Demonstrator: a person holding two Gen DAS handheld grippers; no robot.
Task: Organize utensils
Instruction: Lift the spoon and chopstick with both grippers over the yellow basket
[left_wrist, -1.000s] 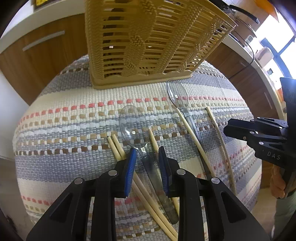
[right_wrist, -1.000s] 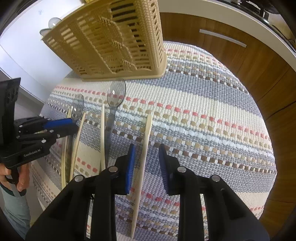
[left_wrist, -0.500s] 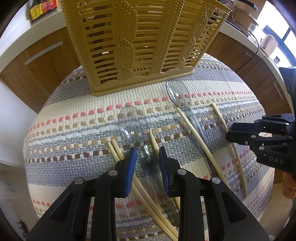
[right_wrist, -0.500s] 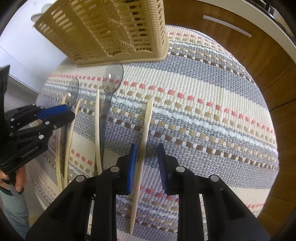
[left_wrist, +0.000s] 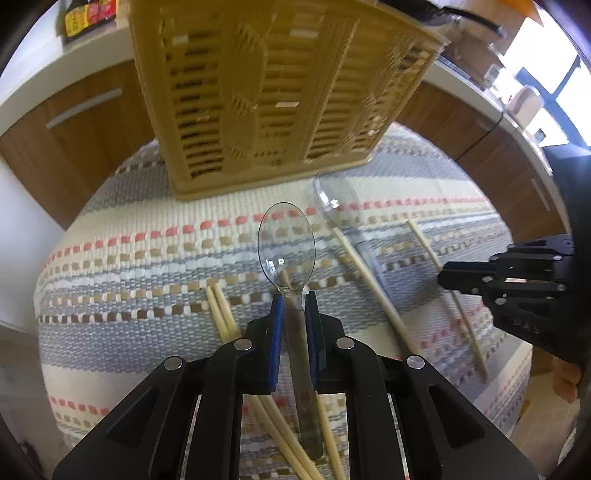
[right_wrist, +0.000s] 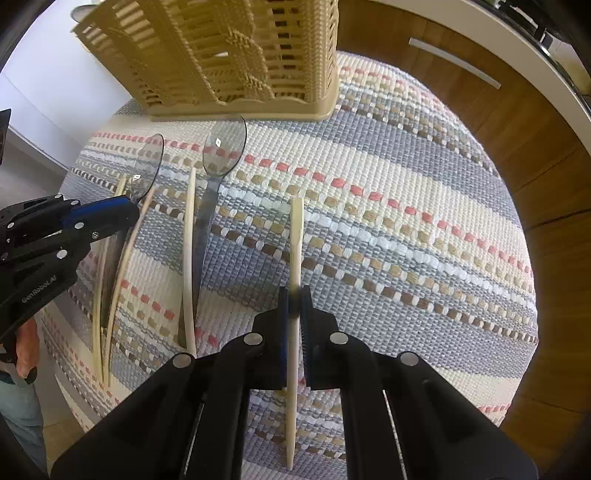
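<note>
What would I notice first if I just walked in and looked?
Probably the big tan basket standing at the far edge of the striped mat. Next, the left gripper pinching a clear plastic spoon by its handle, and the right gripper pinching a pale chopstick, with more chopsticks and another spoon lying between them.

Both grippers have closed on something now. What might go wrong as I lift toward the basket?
The left gripper pinches the clear spoon by its thin neck, so it may twist or slip. The right gripper holds a single chopstick near mid-length; it could pivot. The basket has slotted walls that tips might snag.
</note>
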